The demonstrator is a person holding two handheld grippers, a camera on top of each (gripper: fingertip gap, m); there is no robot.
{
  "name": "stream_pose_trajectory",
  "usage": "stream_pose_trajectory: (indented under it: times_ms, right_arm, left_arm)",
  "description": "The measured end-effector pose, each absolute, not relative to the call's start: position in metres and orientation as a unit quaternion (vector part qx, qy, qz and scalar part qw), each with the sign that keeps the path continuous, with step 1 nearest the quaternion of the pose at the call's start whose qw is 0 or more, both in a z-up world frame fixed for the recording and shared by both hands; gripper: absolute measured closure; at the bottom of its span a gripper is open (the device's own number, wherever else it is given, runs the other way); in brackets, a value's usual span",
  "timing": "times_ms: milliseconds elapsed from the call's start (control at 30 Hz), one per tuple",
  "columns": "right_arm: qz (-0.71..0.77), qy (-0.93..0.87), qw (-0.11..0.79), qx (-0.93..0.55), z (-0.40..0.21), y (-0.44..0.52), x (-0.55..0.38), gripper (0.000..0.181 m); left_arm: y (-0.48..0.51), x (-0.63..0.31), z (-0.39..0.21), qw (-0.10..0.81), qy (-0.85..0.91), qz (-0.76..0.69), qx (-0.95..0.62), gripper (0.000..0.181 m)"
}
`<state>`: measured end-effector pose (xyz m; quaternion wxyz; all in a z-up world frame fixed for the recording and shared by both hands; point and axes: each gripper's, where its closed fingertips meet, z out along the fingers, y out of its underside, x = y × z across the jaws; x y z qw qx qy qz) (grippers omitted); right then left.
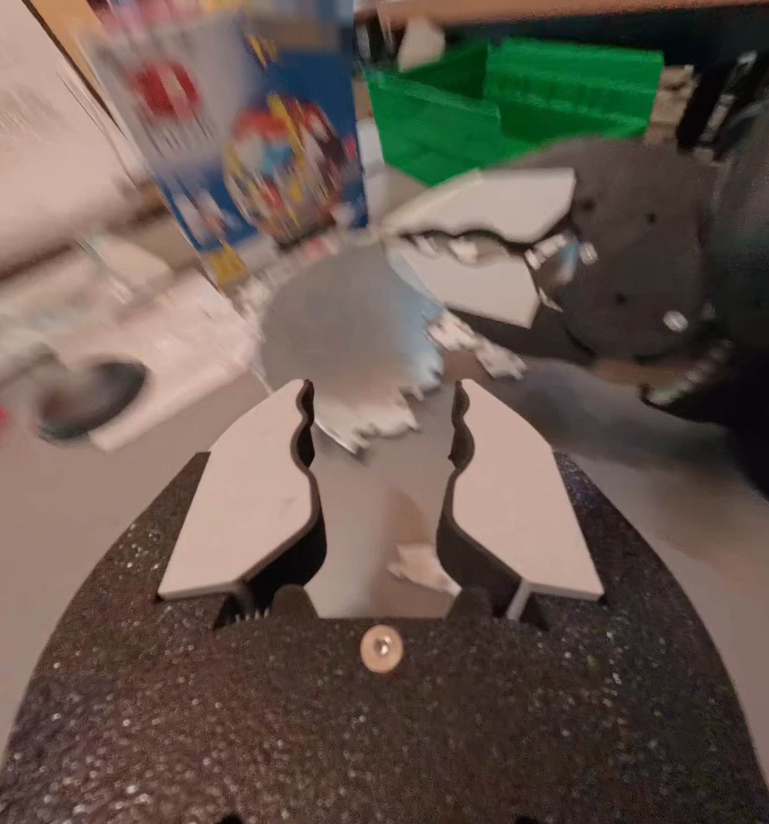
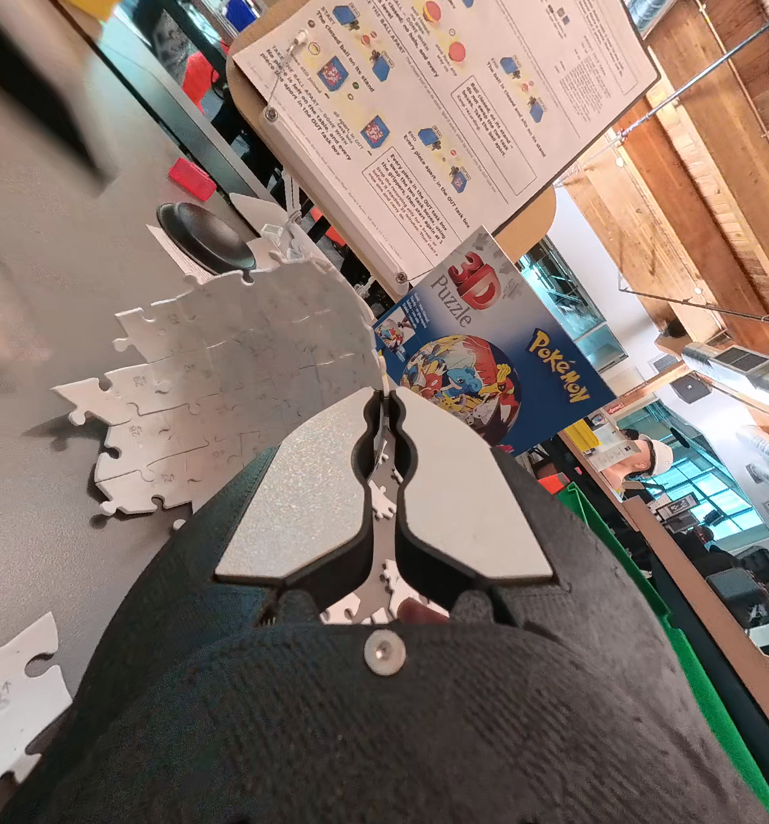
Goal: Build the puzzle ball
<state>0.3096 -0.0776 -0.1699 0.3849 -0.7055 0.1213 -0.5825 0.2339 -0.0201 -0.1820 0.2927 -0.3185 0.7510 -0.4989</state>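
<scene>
pinching the curved puzzle shell [image 2: 240, 370] at its edge, right gripper [image 2: 386, 397]; left gripper [image 1: 380, 388] wide, bare table [image 1: 84, 512] around

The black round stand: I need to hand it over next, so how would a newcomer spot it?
Start at the tall blue puzzle box standing on the grey table. Beyond the curved, half-built puzzle shell sits a shallow black dish, the stand. It is the only dark round thing there; the small block beside it is red.

The right gripper [image 2: 385, 394] pinched the rim of a curved, part-built puzzle shell [image 2: 222, 379], grey inner side showing. A loose puzzle piece [image 2: 8, 695] lay on the grey table [image 2: 39, 312]. Behind stood the blue puzzle box [image 2: 498, 356].
</scene>
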Motion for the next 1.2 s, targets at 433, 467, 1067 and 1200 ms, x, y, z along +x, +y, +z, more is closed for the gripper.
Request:
stream_pose_trajectory:
  times_ms: [433,467,1067,1200]
  right_arm:
    - [-0.588,0.138,0.404,-0.687,-0.170,-0.087,0.307,0.178]
    - [-0.585,0.140,0.408,-0.686,-0.170,-0.089,0.308,0.178]
    - [-0.567,0.153,0.460,-0.666,-0.166,-0.095,0.305,0.178]
    - [-0.570,0.138,0.460,-0.666,-0.165,-0.091,0.303,0.178]
  left_arm:
    - [-0.075,0.190,-0.272,0.102,0.817,-0.351,-0.446,0.123]
    - [-0.075,0.192,-0.272,0.107,0.814,-0.349,-0.451,0.124]
    - [-0.024,0.212,-0.275,0.190,0.830,-0.317,-0.417,0.150]
    - [-0.011,0.209,-0.275,0.171,0.853,-0.315,-0.379,0.147]
